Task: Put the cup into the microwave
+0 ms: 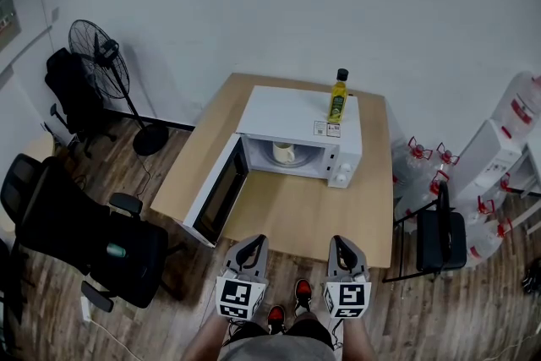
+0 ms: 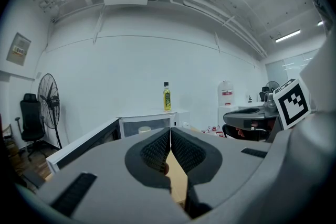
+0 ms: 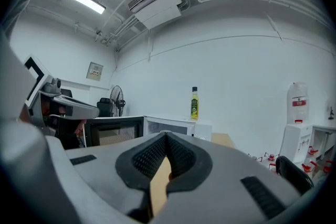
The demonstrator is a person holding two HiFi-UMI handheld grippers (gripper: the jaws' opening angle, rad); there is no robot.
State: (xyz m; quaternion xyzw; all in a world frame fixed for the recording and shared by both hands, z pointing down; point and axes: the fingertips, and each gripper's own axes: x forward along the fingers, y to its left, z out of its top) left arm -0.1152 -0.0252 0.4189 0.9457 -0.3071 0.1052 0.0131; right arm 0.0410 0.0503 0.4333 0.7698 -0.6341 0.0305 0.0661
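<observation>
A cream cup [image 1: 283, 152] stands inside the white microwave [image 1: 292, 114], whose door [image 1: 216, 192] hangs wide open to the left. My left gripper [image 1: 250, 248] and right gripper [image 1: 342, 248] are side by side at the table's near edge, well short of the microwave, both shut and empty. In the left gripper view the jaws [image 2: 170, 132] meet at the tips, with the cup [image 2: 144, 129] small in the cavity beyond. The right gripper [image 3: 166, 137] also has its jaws together, pointing towards the microwave [image 3: 173, 126].
A yellow oil bottle [image 1: 338, 95] stands on top of the microwave. The wooden table [image 1: 300, 216] has bare surface in front of the oven. A black office chair [image 1: 89, 237] and a fan [image 1: 101, 55] are at the left; water jugs [image 1: 427, 161] and a dark chair [image 1: 441, 237] stand at the right.
</observation>
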